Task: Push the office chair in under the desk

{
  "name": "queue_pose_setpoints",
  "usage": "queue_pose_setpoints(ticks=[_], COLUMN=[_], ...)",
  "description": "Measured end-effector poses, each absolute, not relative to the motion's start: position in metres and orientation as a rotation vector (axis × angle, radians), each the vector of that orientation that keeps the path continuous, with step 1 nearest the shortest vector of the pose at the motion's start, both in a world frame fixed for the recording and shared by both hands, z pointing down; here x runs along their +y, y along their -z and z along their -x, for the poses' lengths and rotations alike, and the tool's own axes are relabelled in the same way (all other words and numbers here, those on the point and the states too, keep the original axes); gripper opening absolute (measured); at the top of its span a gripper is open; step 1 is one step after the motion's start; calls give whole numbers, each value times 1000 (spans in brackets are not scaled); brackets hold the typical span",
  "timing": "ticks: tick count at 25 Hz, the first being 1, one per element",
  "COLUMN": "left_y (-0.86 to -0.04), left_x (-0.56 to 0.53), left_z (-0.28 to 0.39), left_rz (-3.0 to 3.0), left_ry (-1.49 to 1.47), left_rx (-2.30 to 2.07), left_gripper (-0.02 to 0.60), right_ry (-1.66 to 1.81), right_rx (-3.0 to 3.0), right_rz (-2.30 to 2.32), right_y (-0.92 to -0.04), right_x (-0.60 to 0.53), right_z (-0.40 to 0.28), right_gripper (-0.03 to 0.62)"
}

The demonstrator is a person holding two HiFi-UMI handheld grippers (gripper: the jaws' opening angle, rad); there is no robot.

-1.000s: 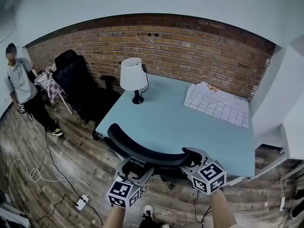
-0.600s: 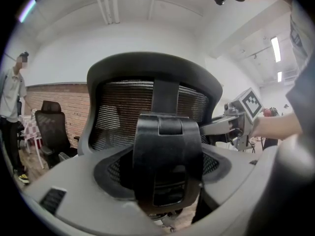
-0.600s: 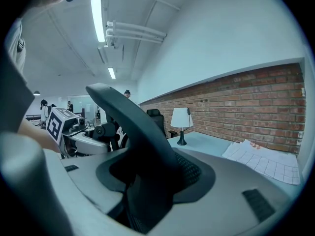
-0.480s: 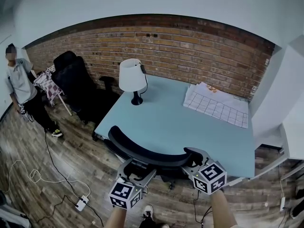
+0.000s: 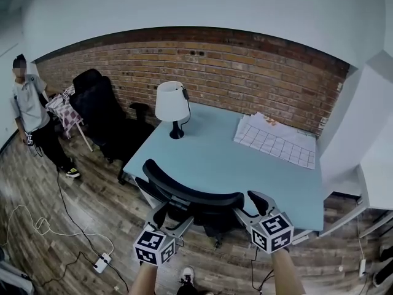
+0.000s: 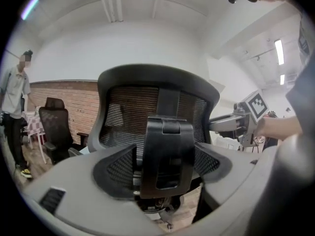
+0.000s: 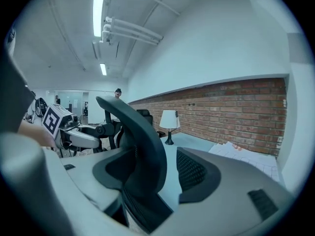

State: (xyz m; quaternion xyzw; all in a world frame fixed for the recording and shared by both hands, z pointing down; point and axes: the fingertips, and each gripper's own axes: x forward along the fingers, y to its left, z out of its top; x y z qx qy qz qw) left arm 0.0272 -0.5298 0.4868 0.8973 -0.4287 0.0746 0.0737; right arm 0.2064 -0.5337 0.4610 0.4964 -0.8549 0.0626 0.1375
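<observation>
Office chair (image 5: 195,200), black with a mesh back, stands at the near side of the pale blue desk (image 5: 233,165). Its curved back lies close along the desk's edge, and the seat is hidden below the back in the head view.

The left claw (image 5: 172,217) sits behind the left part of the chair's back. Its jaws have just been opening and stand wide apart. The chair's middle back bracket is between them, and the pads do not press on it. The right claw (image 5: 249,205) is at the right end of the back. Its jaws have also just been opening. They gape around the back's edge, which stands between them without being clamped.

On the desk are a white lamp (image 5: 170,105) near the far left corner and a gridded paper sheet (image 5: 275,144) at the far right. By the brick wall (image 5: 245,72) stands a second black chair (image 5: 101,112), and a person (image 5: 31,112) stands at the left. Cables and a power strip (image 5: 100,263) lie on the wood floor (image 5: 92,214).
</observation>
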Motion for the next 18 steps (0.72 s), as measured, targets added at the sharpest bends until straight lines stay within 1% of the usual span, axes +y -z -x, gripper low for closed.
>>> queue_pose_setpoints(ticks=[10, 13, 16, 18], left_y=[-448, -435, -425, -419], left_x=[-488, -468, -449, -438], left_z=[3, 9, 15, 17], left_rz=[-2724, -2741, -2742, -2742], left_ry=[-157, -149, -141, -140], left_rx=[-1392, -1407, -1425, -1434], left_gripper=[390, 388, 371, 345], right_ry=[-178, -175, -176, -174], right_rx=[-2515, -2532, -2522, -2511], right_rz=[-1476, -1481, -1481, -1495], right_y=[-432, -419, -411, -406], right_x=[-480, -461, -442, -431], right_z=[-211, -212, -210, -211], right_gripper=[284, 238, 229, 225])
